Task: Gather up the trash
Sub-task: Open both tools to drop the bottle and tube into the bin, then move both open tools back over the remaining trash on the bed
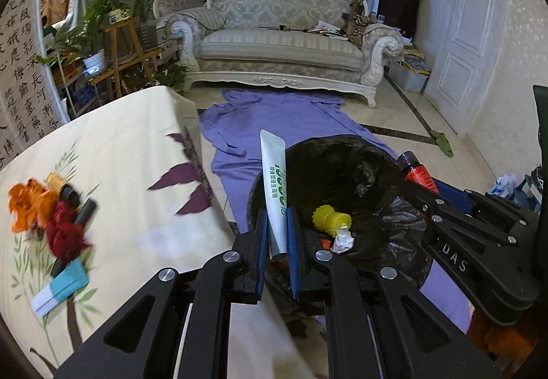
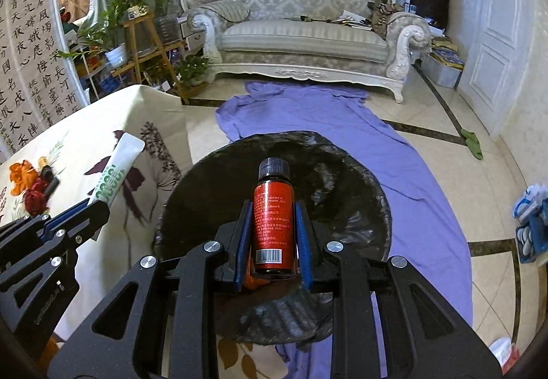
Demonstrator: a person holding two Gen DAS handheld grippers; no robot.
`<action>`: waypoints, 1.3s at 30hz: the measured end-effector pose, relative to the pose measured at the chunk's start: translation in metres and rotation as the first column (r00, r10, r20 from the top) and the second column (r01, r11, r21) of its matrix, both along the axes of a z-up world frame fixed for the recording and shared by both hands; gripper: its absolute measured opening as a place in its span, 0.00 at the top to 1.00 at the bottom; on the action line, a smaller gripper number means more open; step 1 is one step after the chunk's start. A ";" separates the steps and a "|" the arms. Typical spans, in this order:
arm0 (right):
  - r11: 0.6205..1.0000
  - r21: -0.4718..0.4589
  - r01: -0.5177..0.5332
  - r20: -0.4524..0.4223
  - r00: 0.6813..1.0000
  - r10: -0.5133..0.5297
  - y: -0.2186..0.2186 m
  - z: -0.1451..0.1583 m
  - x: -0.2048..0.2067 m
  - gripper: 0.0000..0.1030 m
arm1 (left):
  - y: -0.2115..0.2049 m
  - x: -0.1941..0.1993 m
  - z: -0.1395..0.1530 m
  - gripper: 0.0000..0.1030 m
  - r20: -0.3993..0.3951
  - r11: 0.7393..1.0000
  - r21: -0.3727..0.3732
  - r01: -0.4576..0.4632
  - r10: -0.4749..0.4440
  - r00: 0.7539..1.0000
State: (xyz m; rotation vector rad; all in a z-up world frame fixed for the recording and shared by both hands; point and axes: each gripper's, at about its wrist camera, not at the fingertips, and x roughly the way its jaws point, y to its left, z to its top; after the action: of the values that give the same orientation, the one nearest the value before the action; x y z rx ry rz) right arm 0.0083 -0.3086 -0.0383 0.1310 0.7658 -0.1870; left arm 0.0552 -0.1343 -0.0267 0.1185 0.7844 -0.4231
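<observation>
My left gripper (image 1: 276,224) is shut on a white tube with green print (image 1: 274,180), held upright at the near left rim of a bin lined with a black bag (image 1: 383,207). Inside the bin lie a yellow crumpled piece (image 1: 328,218) and a white scrap (image 1: 342,240). My right gripper (image 2: 274,224) is shut on a small dark bottle with a red label and black cap (image 2: 273,218), held over the bin's black bag (image 2: 342,194). On the floral tablecloth (image 1: 137,173) remain orange and red crumpled scraps (image 1: 44,211), dark sticks and a blue-and-white packet (image 1: 61,286).
A purple cloth (image 2: 394,173) lies on the tiled floor under the bin, running toward an ornate white sofa (image 2: 301,36). Plants on wooden stands (image 2: 137,33) stand at the left, a white door (image 2: 493,36) at the right. Blue-and-white packages (image 2: 531,218) sit at the right edge.
</observation>
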 end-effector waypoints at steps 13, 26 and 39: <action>0.998 0.028 0.055 -0.004 0.999 -0.055 -0.032 -0.013 0.021 0.64 | -0.042 0.024 -0.018 0.79 -0.022 0.996 0.076 0.040 -0.039 0.999; 0.995 0.040 0.090 0.017 0.996 -0.091 -0.036 -0.008 0.007 0.46 | -0.027 0.010 -0.006 0.32 0.036 0.997 0.072 -0.006 0.003 0.999; 0.996 0.072 -0.052 0.015 0.999 0.051 0.029 -0.001 -0.003 0.45 | 0.060 -0.026 -0.002 0.32 0.036 0.986 0.103 -0.128 0.125 0.992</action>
State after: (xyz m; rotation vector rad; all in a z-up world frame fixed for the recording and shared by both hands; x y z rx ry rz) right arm 0.0051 -0.2792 -0.0396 0.1806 0.7627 -0.1095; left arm 0.0288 -0.0747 -0.0285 0.1714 0.7809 -0.2594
